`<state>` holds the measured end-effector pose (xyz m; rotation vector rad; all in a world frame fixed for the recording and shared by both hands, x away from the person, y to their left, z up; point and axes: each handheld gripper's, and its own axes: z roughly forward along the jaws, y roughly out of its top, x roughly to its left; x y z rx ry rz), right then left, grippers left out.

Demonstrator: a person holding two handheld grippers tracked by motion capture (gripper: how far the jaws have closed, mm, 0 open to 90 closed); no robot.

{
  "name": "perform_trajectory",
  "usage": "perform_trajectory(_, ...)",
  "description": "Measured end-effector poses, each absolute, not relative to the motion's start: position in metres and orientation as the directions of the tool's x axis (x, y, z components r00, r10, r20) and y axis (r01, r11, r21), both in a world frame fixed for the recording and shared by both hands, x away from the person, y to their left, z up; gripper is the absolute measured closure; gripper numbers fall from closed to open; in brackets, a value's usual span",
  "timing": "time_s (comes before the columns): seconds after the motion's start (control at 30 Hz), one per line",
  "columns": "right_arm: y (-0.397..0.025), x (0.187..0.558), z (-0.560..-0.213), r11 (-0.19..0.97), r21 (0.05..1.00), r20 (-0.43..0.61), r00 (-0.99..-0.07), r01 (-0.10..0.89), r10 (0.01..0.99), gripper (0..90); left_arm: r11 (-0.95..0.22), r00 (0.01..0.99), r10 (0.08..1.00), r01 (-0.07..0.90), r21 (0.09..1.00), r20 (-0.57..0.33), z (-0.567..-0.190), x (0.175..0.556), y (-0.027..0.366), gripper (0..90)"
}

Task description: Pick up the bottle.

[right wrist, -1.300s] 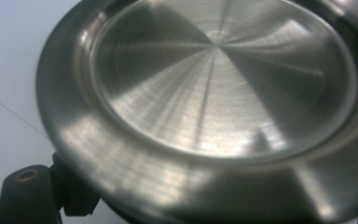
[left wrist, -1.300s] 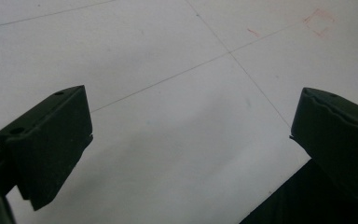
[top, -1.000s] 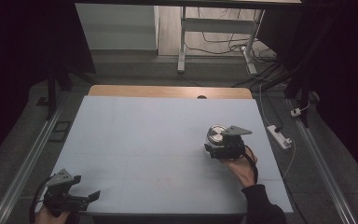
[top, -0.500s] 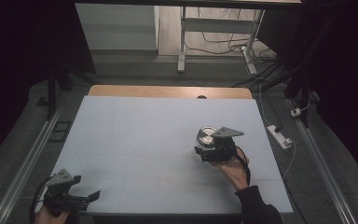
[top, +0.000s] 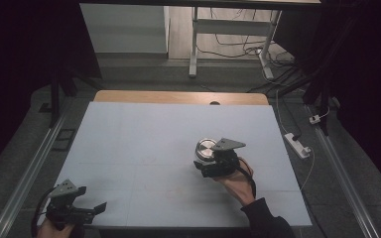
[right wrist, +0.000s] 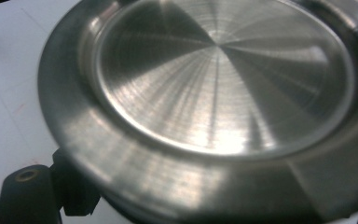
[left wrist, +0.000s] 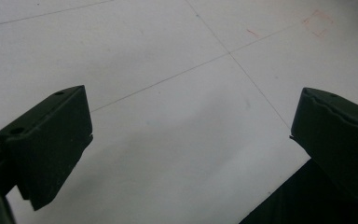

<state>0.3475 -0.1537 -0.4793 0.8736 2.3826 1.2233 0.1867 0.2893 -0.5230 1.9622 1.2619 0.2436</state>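
High view: right gripper (top: pixel 209 159) has carried the steel dish (top: pixel 206 147) toward 8 o'clock, now table (top: pixel 129 148) centre-right; transport underway. Left gripper (top: pixel 92 208) idle at 7 o'clock.
Left gripper view: jaws spread, empty.
Right gripper view: dish (right wrist: pixel 214 93) close up, pinched at its rim.

No text, label, brand or number can be read anywhere. The counter (left wrist: pixel 177 116) carries only thin ruled lines and a faint red square outline (left wrist: pixel 320 23) at about one o'clock in the left gripper view, possibly a drawn marker. The metal dish (right wrist: pixel 219 79) looks bare of lettering.
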Motion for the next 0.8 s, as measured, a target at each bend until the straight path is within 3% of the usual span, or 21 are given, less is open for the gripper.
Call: perform_trajectory(0.8,-0.096,0.328,-0.488,0.513,0.798,0.003,-0.854,0.315,0.52,14.6,-0.21,0.494,0.835,0.693,0.689,-0.243,-0.523,0.187,0.29,0.0)
